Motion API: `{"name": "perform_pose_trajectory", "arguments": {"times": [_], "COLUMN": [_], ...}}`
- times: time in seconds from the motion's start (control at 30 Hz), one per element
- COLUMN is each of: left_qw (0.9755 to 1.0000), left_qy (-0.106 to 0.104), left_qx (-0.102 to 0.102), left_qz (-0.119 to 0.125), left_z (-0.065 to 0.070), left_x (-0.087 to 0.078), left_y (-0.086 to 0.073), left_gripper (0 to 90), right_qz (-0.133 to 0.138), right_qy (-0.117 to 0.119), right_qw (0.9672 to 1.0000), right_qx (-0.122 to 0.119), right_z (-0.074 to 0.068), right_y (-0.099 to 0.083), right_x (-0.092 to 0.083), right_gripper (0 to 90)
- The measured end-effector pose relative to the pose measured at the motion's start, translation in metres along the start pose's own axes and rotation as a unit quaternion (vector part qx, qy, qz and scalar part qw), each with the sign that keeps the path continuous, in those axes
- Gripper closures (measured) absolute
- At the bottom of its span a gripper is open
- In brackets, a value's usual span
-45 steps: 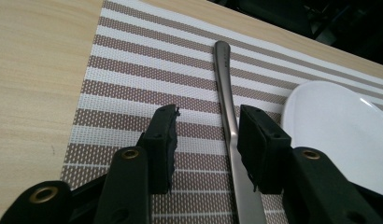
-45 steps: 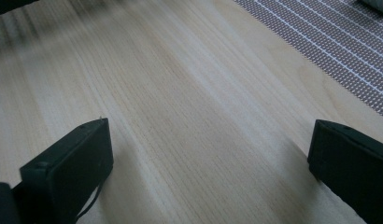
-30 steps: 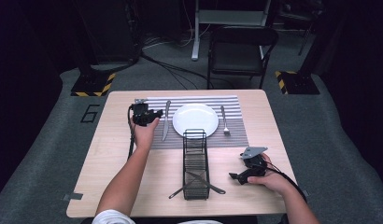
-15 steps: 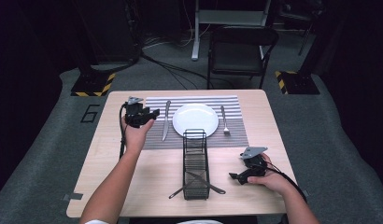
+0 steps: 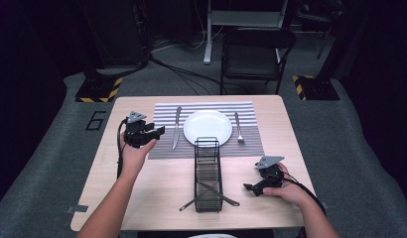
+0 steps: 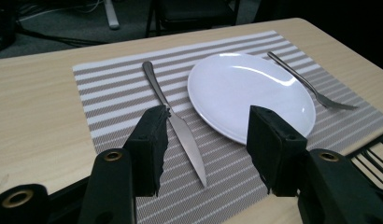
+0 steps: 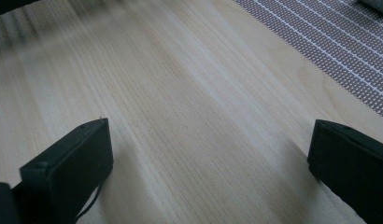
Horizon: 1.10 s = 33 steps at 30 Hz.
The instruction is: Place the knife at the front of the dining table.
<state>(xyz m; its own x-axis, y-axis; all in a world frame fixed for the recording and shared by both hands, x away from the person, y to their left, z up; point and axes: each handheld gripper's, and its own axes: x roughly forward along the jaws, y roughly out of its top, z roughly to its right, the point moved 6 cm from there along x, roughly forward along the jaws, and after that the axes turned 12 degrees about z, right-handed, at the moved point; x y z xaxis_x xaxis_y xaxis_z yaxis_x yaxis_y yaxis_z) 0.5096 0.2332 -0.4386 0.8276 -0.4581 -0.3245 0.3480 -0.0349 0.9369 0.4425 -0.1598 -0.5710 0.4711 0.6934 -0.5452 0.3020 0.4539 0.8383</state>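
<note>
Two hand-held grippers, left (image 5: 159,132) near knife (image 5: 176,128), right (image 5: 248,188), both gaping, empty.

Bright tabletop, dark surroundings, soft focus

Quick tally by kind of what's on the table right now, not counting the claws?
Knife on the placemat: 1
Fork on the placemat: 1
White plate: 1
Striped placemat: 1
Black wire rack: 1
Utensils crossed under the near end of the rack: 2, kind unclear
Total: 7
</note>
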Motion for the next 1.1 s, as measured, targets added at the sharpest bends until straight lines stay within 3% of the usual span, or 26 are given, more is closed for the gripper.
{"name": "perform_pose_trajectory", "arguments": {"times": [0.13, 0.33, 0.57, 0.83, 1.1], "left_qw": [0.9999, 0.9996, 0.9995, 0.9991, 0.9976], "left_qy": [-0.008, -0.005, 0.001, 0.006, 0.018], "left_qx": [0.007, 0.016, 0.007, 0.003, -0.025], "left_qz": [-0.008, -0.022, -0.031, -0.043, -0.062], "left_z": [0.001, -0.005, -0.013, -0.021, -0.035], "left_x": [-0.010, -0.022, -0.032, -0.032, -0.028], "left_y": [-0.010, -0.025, -0.045, -0.073, -0.101], "left_gripper": [47.5, 46.6, 46.1, 45.0, 44.6], "right_qz": [0.000, -0.003, 0.000, 0.001, 0.001], "right_qy": [-0.001, -0.001, -0.001, -0.001, 0.000], "right_qw": [1.0000, 1.0000, 1.0000, 1.0000, 1.0000], "right_qx": [0.001, 0.004, 0.000, 0.000, -0.002], "right_z": [0.000, -0.001, 0.000, 0.000, 0.000], "right_y": [0.000, 0.000, 0.000, 0.000, 0.000], "right_x": [0.000, 0.000, 0.000, 0.000, 0.000], "right_gripper": [0.0, 0.0, 0.0, 0.0, 0.0]}}
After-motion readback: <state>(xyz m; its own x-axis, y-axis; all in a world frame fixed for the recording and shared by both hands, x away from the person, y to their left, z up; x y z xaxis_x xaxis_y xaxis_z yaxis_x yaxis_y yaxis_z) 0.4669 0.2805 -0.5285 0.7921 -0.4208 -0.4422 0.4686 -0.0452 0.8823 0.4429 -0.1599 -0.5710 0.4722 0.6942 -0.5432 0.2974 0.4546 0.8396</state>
